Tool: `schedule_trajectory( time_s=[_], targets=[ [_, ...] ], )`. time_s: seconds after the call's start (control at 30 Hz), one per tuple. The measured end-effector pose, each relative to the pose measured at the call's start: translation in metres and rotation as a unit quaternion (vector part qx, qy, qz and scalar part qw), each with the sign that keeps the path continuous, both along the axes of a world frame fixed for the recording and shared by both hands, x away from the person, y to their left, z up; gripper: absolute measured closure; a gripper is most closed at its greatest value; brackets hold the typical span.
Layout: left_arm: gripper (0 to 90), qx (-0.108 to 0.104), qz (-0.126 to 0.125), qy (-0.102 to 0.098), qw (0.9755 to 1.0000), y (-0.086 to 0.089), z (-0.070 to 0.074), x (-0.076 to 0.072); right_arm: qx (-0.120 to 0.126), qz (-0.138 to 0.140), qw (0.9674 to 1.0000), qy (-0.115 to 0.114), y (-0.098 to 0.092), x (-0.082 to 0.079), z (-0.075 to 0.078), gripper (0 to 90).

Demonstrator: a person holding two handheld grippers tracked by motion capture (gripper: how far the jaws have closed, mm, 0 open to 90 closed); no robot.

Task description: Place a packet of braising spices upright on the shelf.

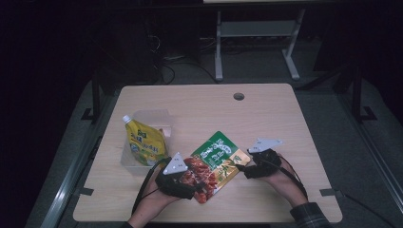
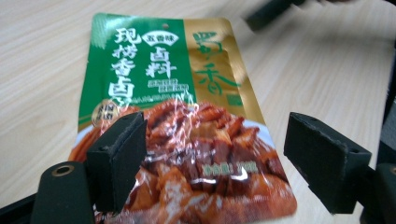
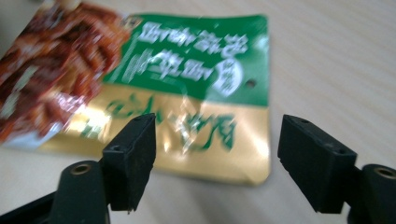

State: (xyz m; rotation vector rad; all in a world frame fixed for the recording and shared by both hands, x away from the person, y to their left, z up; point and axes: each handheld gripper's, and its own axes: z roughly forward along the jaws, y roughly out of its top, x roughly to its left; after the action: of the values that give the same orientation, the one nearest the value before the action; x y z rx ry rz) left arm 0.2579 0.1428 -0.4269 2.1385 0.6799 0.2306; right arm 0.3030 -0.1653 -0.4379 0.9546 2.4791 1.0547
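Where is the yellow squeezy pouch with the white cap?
In the high view, the yellow plastic spout pouch leans in a clear plastic tub at the table's left side, just beyond the left tool.

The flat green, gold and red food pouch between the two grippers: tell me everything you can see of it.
The green, gold and red food pouch is a glossy, crinkled plastic sachet, sealed and lying flat on the pale wooden table. Its top is green with white characters, one side gold, the bottom a picture of braised meat; a small hang hole sits near the top edge. The left gripper straddles its meat end and the right gripper its gold edge, both open, neither clamping it.
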Motion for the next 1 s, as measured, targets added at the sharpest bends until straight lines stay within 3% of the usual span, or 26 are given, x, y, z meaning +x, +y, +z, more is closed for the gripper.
schedule_trajectory(
  time_s=[0.13, 0.23, 0.3, 0.6, 0.67, 0.9, 1.0],
  targets=[
    [19.4, 0.014, 0.005, -0.003, 0.9999, -0.01, 0.001, 0.009, -0.001, 0.015, 0.9999, 0.006, -0.006, -0.024, -0.002, 23.5],
    [18.7, 0.017, 0.008, -0.01, 0.9998, -0.015, 0.001, 0.014, 0.0, 0.016, 0.9998, 0.008, -0.01, -0.03, -0.003, 22.1],
    [17.0, 0.025, 0.014, -0.001, 0.9996, -0.019, 0.0, 0.022, 0.001, 0.014, 0.9998, 0.012, -0.017, -0.035, -0.006, 20.5],
    [13.5, 0.053, 0.034, 0.012, 0.9979, -0.039, -0.016, 0.055, 0.003, 0.006, 0.9999, 0.016, -0.028, -0.039, -0.009, 18.4],
    [13.4, 0.075, 0.044, 0.018, 0.9961, -0.043, -0.023, 0.067, 0.002, 0.006, 0.9998, 0.018, -0.03, -0.038, -0.01, 17.9],
    [12.8, 0.089, 0.068, 0.038, 0.9929, -0.041, -0.034, 0.085, 0.003, 0.007, 0.9998, 0.019, -0.031, -0.04, -0.01, 17.4],
    [12.3, 0.097, 0.069, 0.035, 0.9923, -0.043, -0.036, 0.087, 0.004, 0.004, 0.9998, 0.02, -0.033, -0.041, -0.01, 17.4]
  ],
)
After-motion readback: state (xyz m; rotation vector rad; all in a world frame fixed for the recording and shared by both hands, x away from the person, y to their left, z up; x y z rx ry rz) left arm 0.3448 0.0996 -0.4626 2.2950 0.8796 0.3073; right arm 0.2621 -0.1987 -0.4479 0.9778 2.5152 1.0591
